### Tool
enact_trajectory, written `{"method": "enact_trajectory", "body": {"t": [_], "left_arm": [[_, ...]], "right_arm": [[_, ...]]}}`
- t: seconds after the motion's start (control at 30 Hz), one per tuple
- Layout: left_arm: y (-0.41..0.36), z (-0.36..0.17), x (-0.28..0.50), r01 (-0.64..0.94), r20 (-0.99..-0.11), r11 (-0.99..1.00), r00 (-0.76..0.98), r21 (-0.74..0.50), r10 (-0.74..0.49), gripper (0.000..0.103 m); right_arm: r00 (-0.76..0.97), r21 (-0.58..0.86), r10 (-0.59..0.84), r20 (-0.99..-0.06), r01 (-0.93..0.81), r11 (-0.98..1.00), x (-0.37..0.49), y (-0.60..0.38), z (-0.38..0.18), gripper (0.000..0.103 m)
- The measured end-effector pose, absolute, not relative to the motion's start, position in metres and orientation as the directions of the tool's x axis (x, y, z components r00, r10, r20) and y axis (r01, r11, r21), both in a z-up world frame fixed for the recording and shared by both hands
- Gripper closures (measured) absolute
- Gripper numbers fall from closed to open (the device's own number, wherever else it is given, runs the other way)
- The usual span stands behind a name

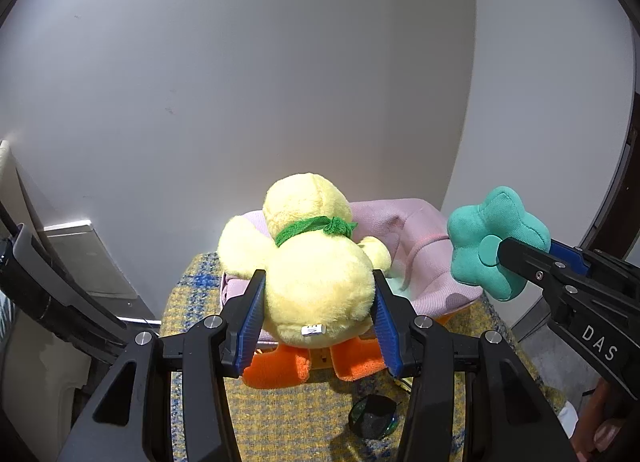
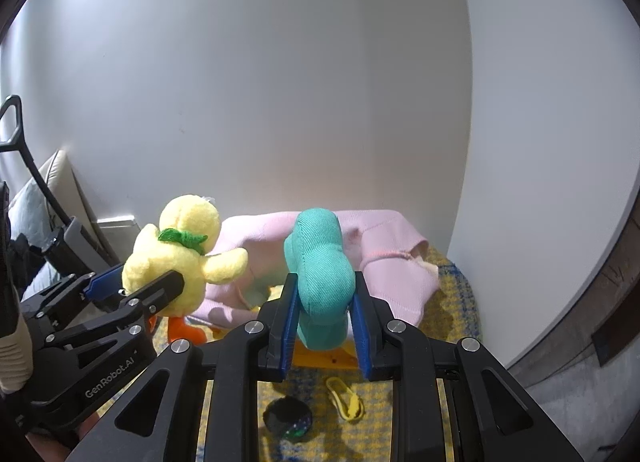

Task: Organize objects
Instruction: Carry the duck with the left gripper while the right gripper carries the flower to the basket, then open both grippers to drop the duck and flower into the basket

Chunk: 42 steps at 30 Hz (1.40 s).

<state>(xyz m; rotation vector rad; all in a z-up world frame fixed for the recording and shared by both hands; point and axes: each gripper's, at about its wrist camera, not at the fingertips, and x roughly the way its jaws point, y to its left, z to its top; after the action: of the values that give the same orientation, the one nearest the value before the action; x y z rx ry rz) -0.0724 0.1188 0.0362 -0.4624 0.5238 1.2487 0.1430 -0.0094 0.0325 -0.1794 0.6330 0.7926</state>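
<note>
My left gripper [image 1: 318, 304] is shut on a yellow plush duck [image 1: 308, 262] with a green neck scarf and orange feet, held by its body above the cloth. Seen from the right wrist, that left gripper [image 2: 132, 282] clamps the duck [image 2: 180, 254] at the left. My right gripper [image 2: 322, 312] is shut on a teal flower-shaped plush [image 2: 320, 266], held upright between the blue pads. In the left wrist view the teal plush [image 1: 490, 238] hangs at the right in the right gripper [image 1: 520, 258]. Behind both toys lies a pink fabric basket [image 1: 420, 246] [image 2: 384, 250].
A yellow and blue checked cloth [image 1: 280, 414] [image 2: 460, 294] covers the surface below. On it lie a dark round object [image 1: 372, 416] [image 2: 288, 420] and a small yellow loop [image 2: 346, 398]. A white wall stands close behind. A dark frame and a pale cushion are at the far left.
</note>
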Motion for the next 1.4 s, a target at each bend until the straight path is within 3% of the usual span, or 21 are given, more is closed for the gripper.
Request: {"method": "enact_trajectory", "body": {"t": [1.03, 1.13, 1.2, 1.4], "left_arm": [[0.213, -0.02, -0.064, -0.963, -0.685, 0.261, 0.239, -0.073, 0.689, 0.052], [0.216, -0.024, -0.066, -0.964, -0.691, 0.254, 0.239, -0.083, 0.682, 0.046], [0.216, -0.026, -0.068, -0.966, -0.689, 0.245, 0.233, -0.083, 0.687, 0.038], [0.205, -0.031, -0.063, -0.972, -0.686, 0.217, 0.216, -0.086, 0.695, 0.021]], "right_arm": [[0.475, 0.09, 0.583, -0.659, -0.72, 0.688, 0.193, 0.037, -0.004, 0.077], [0.47, 0.106, 0.578, -0.667, -0.708, 0.698, 0.199, 0.041, -0.007, 0.073], [0.477, 0.105, 0.57, -0.669, -0.698, 0.708, 0.2, 0.04, -0.008, 0.059], [0.483, 0.116, 0.556, -0.677, -0.676, 0.728, 0.218, 0.035, -0.014, 0.039]]}}
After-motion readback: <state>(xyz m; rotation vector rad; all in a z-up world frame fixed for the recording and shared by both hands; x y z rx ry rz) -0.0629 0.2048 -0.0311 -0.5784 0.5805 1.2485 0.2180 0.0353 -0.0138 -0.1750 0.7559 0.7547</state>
